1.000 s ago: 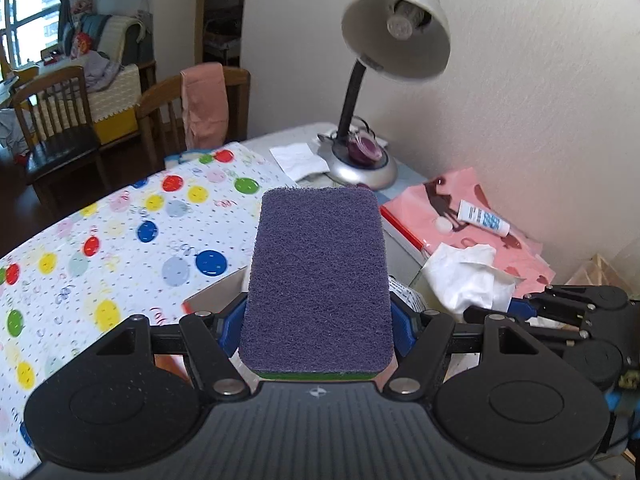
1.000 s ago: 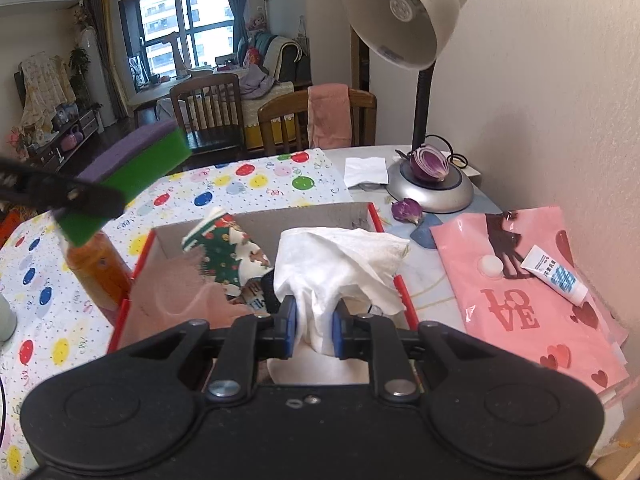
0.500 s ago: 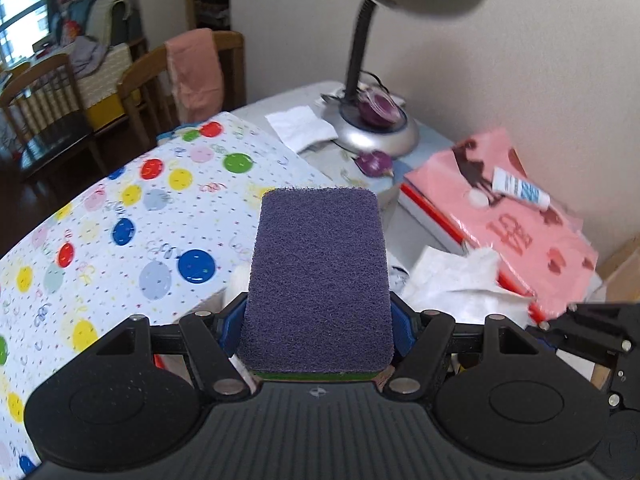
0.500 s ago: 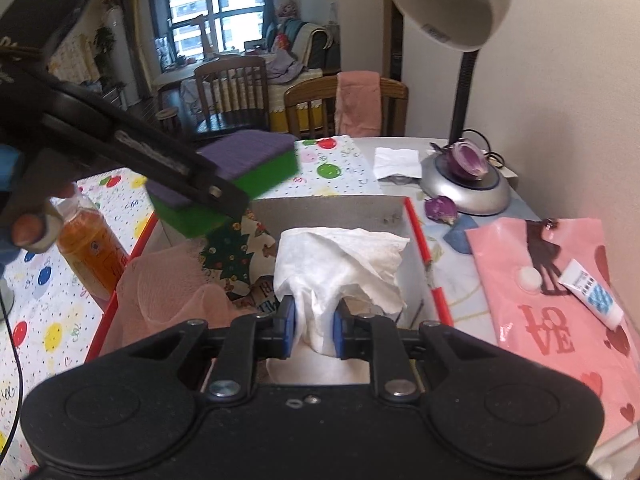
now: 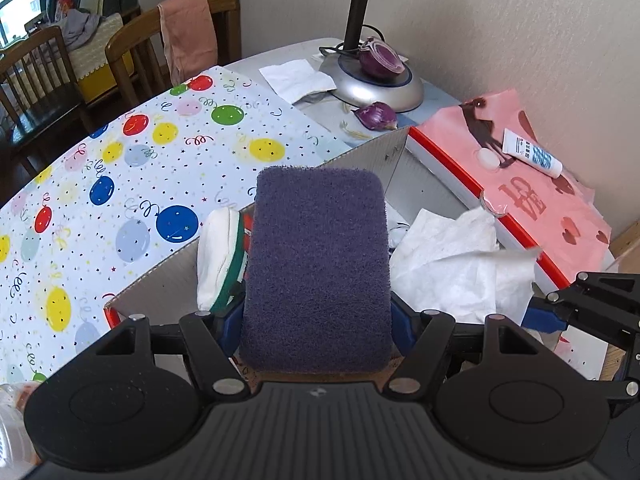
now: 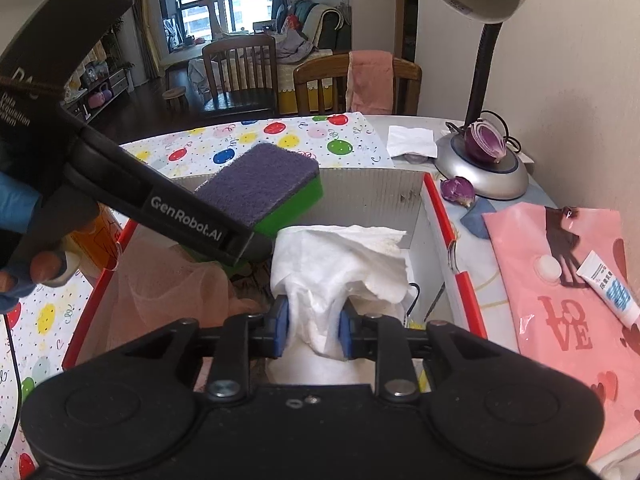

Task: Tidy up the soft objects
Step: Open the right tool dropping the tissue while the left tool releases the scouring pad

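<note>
Sponge (image 5: 318, 268) and tissue (image 6: 340, 264) are the two soft things in play, and both hang over the open box (image 6: 372, 192) with the red rim, presumably because that box is where the soft items are being gathered. The left tool (image 5: 318, 320) clamps the sponge by its long sides, purple scrubbing face up and green foam below, so it sits flat and can be let go straight down; in the right wrist view it hovers above the box's left half, over a peach mesh cloth (image 6: 168, 288) and a patterned sock already inside. The right tool (image 6: 314, 330) has the crumpled white tissue between its blue pads, and its jaws are opening, which reads as the release of the tissue into the box's middle; whether the pads still press the paper is hard to tell, since the folds bulge against both. Beside the sponge, in the left wrist view, a white pouch with a green band (image 5: 220, 260) leans on the box's near wall. Outside the box, on the tabletop (image 5: 280, 60), lie things left alone as not soft: a lamp base (image 5: 376, 84) with a cut red onion on it, and a small tube (image 6: 608, 288) on a pink bag.
</note>
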Action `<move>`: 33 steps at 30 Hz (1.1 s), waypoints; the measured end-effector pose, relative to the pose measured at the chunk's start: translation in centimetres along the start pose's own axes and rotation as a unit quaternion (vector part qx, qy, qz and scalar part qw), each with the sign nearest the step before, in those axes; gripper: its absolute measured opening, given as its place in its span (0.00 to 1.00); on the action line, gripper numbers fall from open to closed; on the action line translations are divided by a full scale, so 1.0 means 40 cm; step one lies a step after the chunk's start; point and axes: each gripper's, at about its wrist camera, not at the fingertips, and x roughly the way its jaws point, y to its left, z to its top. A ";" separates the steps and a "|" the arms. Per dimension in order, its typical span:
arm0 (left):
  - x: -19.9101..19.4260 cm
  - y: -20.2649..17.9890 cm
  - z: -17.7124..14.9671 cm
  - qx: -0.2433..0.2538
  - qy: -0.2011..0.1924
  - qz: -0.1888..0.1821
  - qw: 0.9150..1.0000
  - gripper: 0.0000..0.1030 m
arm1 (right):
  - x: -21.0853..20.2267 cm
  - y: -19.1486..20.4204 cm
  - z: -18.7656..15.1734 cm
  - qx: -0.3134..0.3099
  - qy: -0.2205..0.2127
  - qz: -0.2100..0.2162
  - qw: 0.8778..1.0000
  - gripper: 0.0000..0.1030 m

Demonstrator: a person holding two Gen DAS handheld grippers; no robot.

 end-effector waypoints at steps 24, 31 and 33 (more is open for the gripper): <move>-0.130 0.025 -0.050 -0.043 -0.086 0.000 0.995 0.78 | -0.097 -0.048 0.005 0.024 -0.039 0.011 0.999 0.70; -0.213 0.024 -0.092 -0.040 -0.117 -0.004 0.992 0.78 | -0.157 -0.033 0.015 0.041 -0.066 0.024 0.997 0.76; -0.243 0.024 -0.109 -0.038 -0.128 -0.009 0.991 0.78 | -0.175 -0.022 0.017 0.044 -0.074 0.027 0.996 0.78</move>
